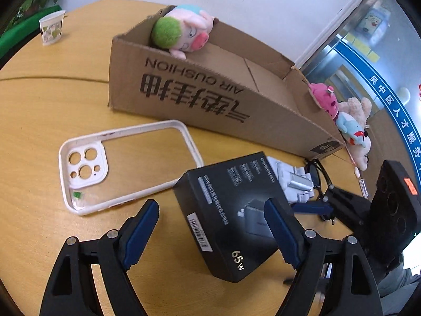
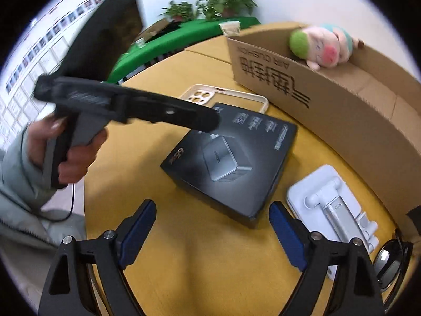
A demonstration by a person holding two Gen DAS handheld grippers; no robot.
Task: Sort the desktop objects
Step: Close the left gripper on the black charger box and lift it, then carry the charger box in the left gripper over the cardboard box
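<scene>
A black charger box lies flat on the wooden table. My left gripper hovers open over it. Its right pad overlaps the box's top, while its left pad stands clear of the box's edge. In the right wrist view a hand holds that left gripper above the box's far corner. My right gripper is open just short of the box's near corner, with bare table between its fingers. A clear white-rimmed phone case lies beside the box.
An open cardboard carton holds a plush pig, with more plush toys at its end. A white phone stand and sunglasses lie to the right. A paper cup stands far left.
</scene>
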